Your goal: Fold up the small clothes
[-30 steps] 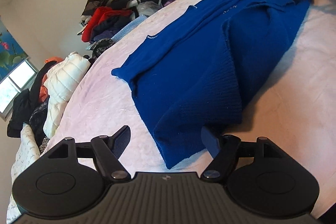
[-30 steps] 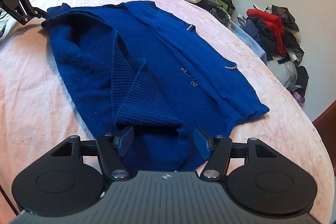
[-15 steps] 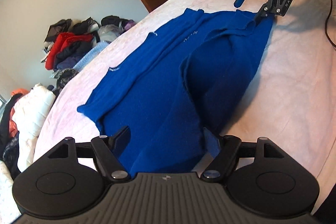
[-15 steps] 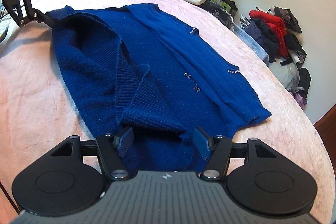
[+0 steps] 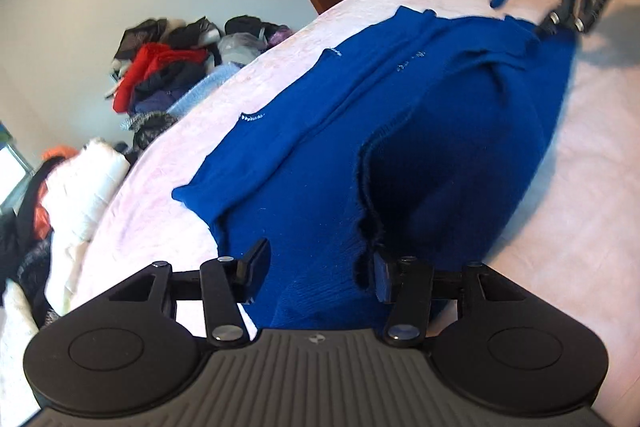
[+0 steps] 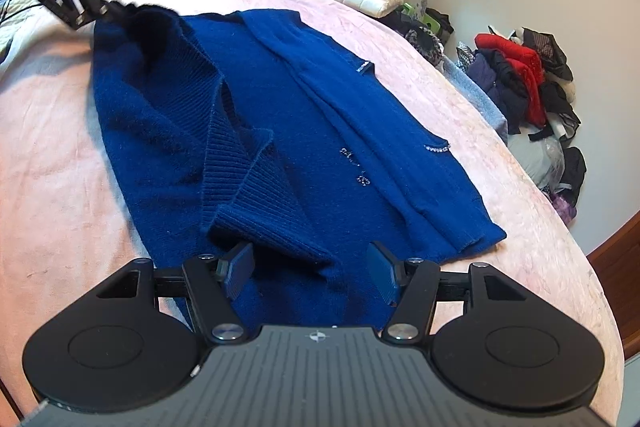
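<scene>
A blue sweater [image 6: 280, 131] lies on the pink bed [image 6: 48, 147]. The left gripper [image 5: 320, 267] has just been closing with the sweater's hem between its fingers; the right gripper [image 6: 308, 271] stands parted over the sweater's opposite end.

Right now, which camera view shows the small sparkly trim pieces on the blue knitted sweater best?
The right wrist view: the blue knitted sweater lies sharp there, with the sparkly trim pieces distinct. The left wrist view is motion-blurred, so the trim pieces are faint specks.
</scene>
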Demonstrator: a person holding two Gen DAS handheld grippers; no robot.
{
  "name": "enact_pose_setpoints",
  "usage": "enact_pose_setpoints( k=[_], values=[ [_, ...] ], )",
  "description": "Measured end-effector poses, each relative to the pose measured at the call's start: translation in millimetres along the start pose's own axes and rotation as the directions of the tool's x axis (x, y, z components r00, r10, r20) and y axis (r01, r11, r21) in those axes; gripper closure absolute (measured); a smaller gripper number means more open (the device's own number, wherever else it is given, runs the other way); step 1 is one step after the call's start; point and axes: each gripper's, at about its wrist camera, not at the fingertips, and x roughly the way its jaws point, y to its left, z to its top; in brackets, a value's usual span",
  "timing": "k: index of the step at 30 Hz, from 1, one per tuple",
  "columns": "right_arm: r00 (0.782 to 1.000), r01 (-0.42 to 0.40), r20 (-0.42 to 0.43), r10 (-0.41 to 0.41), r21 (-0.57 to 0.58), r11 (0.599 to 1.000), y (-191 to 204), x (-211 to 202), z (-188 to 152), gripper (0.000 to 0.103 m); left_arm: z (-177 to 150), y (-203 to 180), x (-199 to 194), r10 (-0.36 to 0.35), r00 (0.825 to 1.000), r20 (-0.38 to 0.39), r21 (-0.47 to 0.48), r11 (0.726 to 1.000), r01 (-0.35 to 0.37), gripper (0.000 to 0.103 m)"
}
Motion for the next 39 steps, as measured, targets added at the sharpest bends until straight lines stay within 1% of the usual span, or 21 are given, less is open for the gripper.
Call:
enact_pose_setpoints(
  k=[4,6,7,8,11,15,16,18,20,24,25,27,30,31,33,34,35,36,37,38,39],
  values=[
    [1.0,-0.009,-0.004,0.009,0.018,1.0,-1.2,2.3,2.3,0.038,4.1,13.2,15.3,0.032,0.999,-0.031,-0.103,0.994,-0.035,0.052],
    [1.0,-0.006,-0.001,0.006,0.033,0.999,-3.3,1.6,3.0,0.038,5.5,26.6,27.5,0.065,0.995,-0.074,-0.209,0.975,-0.079,0.051],
    [1.0,-0.005,-0.002,0.005,0.035,0.999,-4.0,0.9,3.4,0.038,5.6,33.6,32.0,0.049,0.995,-0.091,-0.256,0.964,-0.071,0.051],
    [1.0,-0.005,0.0,0.005,0.037,0.999,-4.8,-0.4,3.3,0.038,5.4,38.1,34.1,0.028,0.996,-0.09,-0.282,0.958,-0.052,0.051],
    [1.0,0.004,0.001,-0.004,0.054,0.999,-9.2,-3.2,1.9,0.038,3.5,43.0,34.6,0.054,0.994,-0.1,-0.307,0.948,-0.083,0.052],
    [1.0,-0.002,0.007,0.002,0.09,0.996,-14.4,-4.4,0.4,0.038,0.9,45.0,31.6,-0.021,0.995,-0.096,-0.329,0.944,-0.012,0.051],
    [1.0,-0.004,0.008,0.004,0.083,0.997,-13.8,-3.8,1.2,0.038,1.0,44.8,32.2,-0.06,0.994,-0.092,-0.343,0.939,0.025,0.051],
    [1.0,0.003,0.004,-0.003,0.051,0.999,-10.2,-1.8,3.2,0.038,3.3,45.8,36.1,-0.086,0.992,-0.097,-0.371,0.928,0.044,0.051],
    [1.0,0.008,0.003,-0.008,0.015,1.0,-6.7,-0.7,4.2,0.038,4.5,49.2,43.9,-0.11,0.989,-0.102,-0.433,0.9,0.055,0.05],
    [1.0,0.02,-0.01,-0.02,-0.048,0.999,-1.8,2.4,4.4,0.039,-4.5,69.6,65.3,-0.206,0.973,-0.106,-0.614,0.783,0.099,0.048],
    [1.0,0.02,-0.011,-0.021,-0.055,0.998,-1.1,2.9,4.4,0.039,-6.6,71.8,68.9,-0.216,0.971,-0.101,-0.636,0.764,0.104,0.048],
    [1.0,0.006,-0.013,-0.007,-0.081,0.997,1.4,4.0,5.3,0.041,-6.8,74.4,70.6,-0.223,0.971,-0.088,-0.647,0.754,0.114,0.048],
    [1.0,-0.024,0.003,0.024,-0.131,0.991,7.6,3.6,8.7,0.05,-7.3,77.4,71.3,-0.236,0.969,-0.078,-0.675,0.728,0.123,0.048],
    [0.999,-0.03,0.014,0.033,-0.147,0.989,10.7,3.9,10.1,0.054,-7.7,77.5,71.7,-0.236,0.968,-0.08,-0.676,0.726,0.121,0.048],
    [0.997,-0.067,0.018,0.072,-0.172,0.983,15.4,7.4,13.1,0.068,-6.7,75.9,71.2,-0.229,0.97,-0.084,-0.667,0.736,0.116,0.048],
    [0.996,-0.084,-0.005,0.085,-0.168,0.982,15.8,12.1,14.9,0.087,-5.8,74.7,71.6,-0.229,0.97,-0.085,-0.663,0.739,0.117,0.048],
    [0.995,-0.099,-0.034,0.095,-0.158,0.982,15.7,17.0,16.4,0.093,-4.8,74.2,72.2,-0.228,0.97,-0.087,-0.661,0.742,0.115,0.049],
    [0.994,-0.106,-0.03,0.103,-0.132,0.986,12.1,18.8,18.2,0.093,-3.9,73.7,72.7,-0.227,0.97,-0.09,-0.659,0.744,0.113,0.051],
    [0.993,-0.116,-0.006,0.116,-0.059,0.992,1.8,18.6,20.9,0.097,-3.0,73.5,72.8,-0.226,0.97,-0.089,-0.656,0.746,0.114,0.056],
    [0.993,-0.113,0.025,0.112,0.049,0.992,-14.5,17.5,23.8,0.098,-2.6,73.9,72.7,-0.228,0.97,-0.088,-0.658,0.744,0.116,0.064],
    [0.995,-0.088,0.053,0.079,0.186,0.979,-36.6,17.4,24.6,0.098,-2.9,74.7,72.7,-0.231,0.969,-0.088,-0.662,0.74,0.116,0.064]
  ],
)
